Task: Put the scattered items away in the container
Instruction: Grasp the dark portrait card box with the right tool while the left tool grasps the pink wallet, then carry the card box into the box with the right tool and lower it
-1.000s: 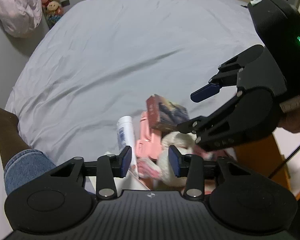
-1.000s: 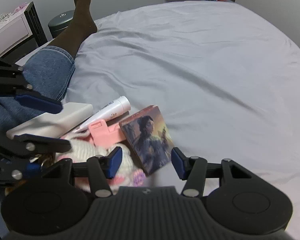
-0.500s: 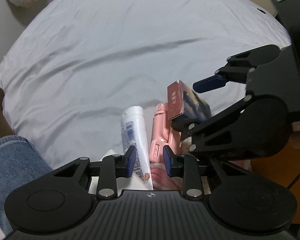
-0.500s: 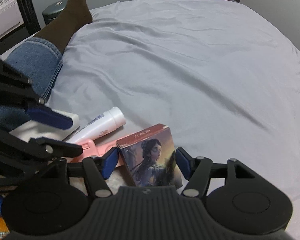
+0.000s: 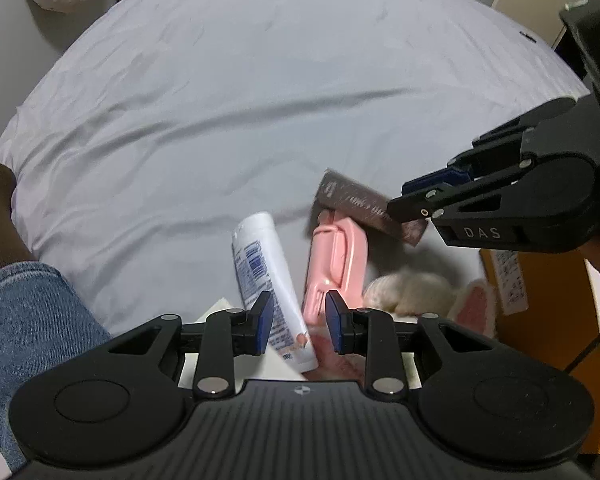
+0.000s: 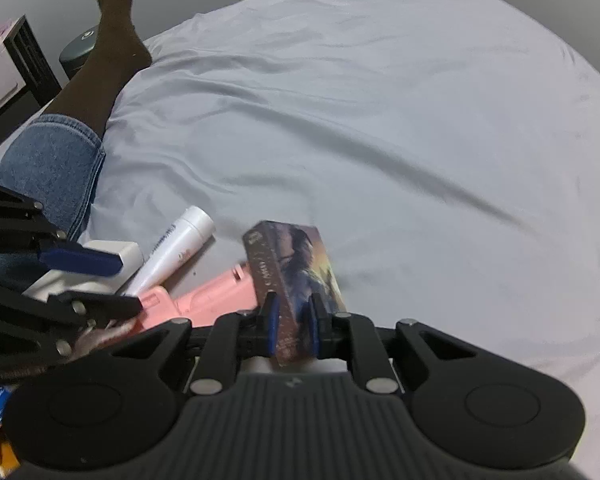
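My right gripper (image 6: 292, 326) is shut on a small picture box (image 6: 296, 264) with a woman printed on it; in the left wrist view the box (image 5: 352, 200) is lifted just above the bed by the right gripper (image 5: 412, 200). My left gripper (image 5: 296, 320) is open, its fingers either side of the lower end of a white tube (image 5: 264, 276). A pink plastic item (image 5: 338, 260) lies beside the tube, and a cream plush toy (image 5: 412, 292) to its right. The tube (image 6: 172, 252) and pink item (image 6: 208, 298) also show in the right wrist view.
A grey bedsheet (image 5: 260, 100) covers the bed. A person's jeans leg (image 6: 52, 160) with a dark sock lies at the left. An orange container edge (image 5: 540, 300) stands at the right. A white flat box (image 6: 100, 260) lies under the left gripper.
My right gripper has shut on the picture box and lifted it. My left gripper has shifted left over the white tube and the pink item.
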Tool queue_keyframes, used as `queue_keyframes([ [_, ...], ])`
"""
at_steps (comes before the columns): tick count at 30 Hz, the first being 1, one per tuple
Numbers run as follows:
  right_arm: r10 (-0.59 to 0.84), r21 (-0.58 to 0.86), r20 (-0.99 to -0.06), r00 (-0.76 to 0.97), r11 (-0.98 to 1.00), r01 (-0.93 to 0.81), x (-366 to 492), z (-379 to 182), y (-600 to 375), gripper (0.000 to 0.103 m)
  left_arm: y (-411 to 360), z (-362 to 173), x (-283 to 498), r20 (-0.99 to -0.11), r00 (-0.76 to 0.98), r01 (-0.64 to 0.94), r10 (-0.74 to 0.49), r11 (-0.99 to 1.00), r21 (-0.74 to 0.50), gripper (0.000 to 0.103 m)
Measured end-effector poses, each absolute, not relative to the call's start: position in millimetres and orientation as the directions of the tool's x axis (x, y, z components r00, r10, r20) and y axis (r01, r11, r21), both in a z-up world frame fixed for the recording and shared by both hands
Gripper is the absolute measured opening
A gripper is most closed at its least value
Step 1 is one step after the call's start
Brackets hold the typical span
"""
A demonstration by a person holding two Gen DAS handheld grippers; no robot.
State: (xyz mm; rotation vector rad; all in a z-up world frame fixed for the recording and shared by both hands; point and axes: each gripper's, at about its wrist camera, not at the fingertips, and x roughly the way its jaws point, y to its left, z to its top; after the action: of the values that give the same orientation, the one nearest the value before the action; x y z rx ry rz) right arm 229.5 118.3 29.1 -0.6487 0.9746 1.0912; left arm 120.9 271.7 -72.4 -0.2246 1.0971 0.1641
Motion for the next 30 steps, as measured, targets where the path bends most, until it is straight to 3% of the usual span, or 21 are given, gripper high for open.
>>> queue_keyframes([
  [4,0.437,0.025,-0.889,0.136,0.344,-0.939,232,32,115,0.022,271,-64,122,-0.883,0.468,-0.236,0.020,0.966,-0.103,0.033],
  [5,0.439,0.019,-0.888,0.137,0.334,-0.942,231,33,115,0.028,271,-63,123,-0.881,0.472,-0.233,0.020,0.967,-0.102,0.033],
  [6,0.441,0.013,-0.888,0.132,0.311,-0.950,228,32,115,0.041,270,-62,123,-0.881,0.474,-0.230,0.020,0.968,-0.102,0.033],
  [7,0.441,0.002,-0.888,0.134,0.294,-0.956,225,32,115,0.045,269,-61,124,-0.881,0.474,-0.228,0.020,0.968,-0.100,0.033],
  [12,0.381,-0.099,-0.908,0.176,0.213,-0.972,212,14,126,0.048,269,-61,124,-0.880,0.475,-0.227,0.023,0.969,-0.097,0.033],
  [18,0.337,-0.123,-0.920,0.198,0.231,-0.965,216,3,133,0.043,259,-48,117,-0.867,0.497,-0.209,0.031,0.974,-0.085,0.033],
  [24,0.362,-0.159,-0.898,0.251,0.266,-0.951,216,17,124,0.025,249,-37,112,-0.854,0.520,-0.199,0.031,0.976,-0.085,0.033],
  [30,0.443,-0.097,-0.863,0.245,0.330,-0.939,217,46,104,0.025,233,-25,103,-0.840,0.543,-0.165,0.027,0.983,-0.075,0.033],
])
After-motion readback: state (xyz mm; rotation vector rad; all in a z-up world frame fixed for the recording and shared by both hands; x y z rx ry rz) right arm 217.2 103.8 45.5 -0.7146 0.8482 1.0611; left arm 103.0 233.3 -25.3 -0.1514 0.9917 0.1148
